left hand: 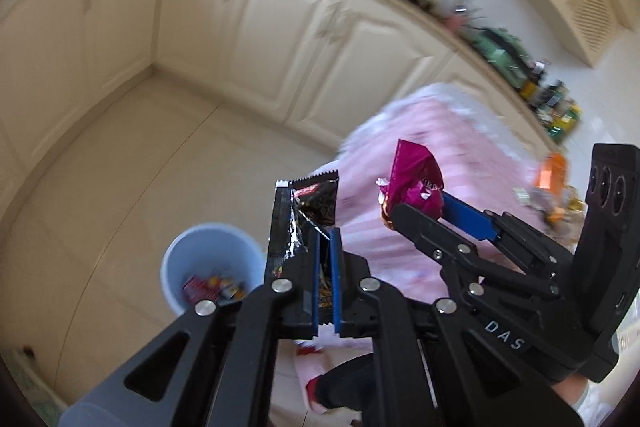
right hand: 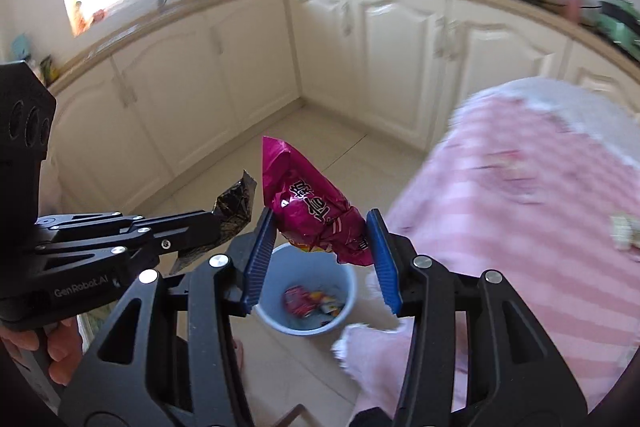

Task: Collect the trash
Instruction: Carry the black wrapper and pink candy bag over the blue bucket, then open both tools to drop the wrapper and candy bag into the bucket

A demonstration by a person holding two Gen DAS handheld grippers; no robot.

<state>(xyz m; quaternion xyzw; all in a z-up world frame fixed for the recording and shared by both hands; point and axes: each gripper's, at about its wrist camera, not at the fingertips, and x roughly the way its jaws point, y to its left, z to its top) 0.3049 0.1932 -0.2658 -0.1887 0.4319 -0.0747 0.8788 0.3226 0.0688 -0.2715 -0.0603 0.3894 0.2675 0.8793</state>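
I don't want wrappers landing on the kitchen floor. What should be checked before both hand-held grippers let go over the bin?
1. Left hand-held gripper clamps the black foil wrapper: ok.
2. Right hand-held gripper pinches the crumpled magenta snack bag: ok.
3. Round pale blue plastic bin upright, mouth unobstructed: ok.
4. Bin has room, only a few wrappers at the bottom: ok.
5. Magenta bag above the bin mouth: ok in the right wrist view.
6. Black wrapper above the bin mouth: cannot tell; in the left wrist view the bin sits off to the left.
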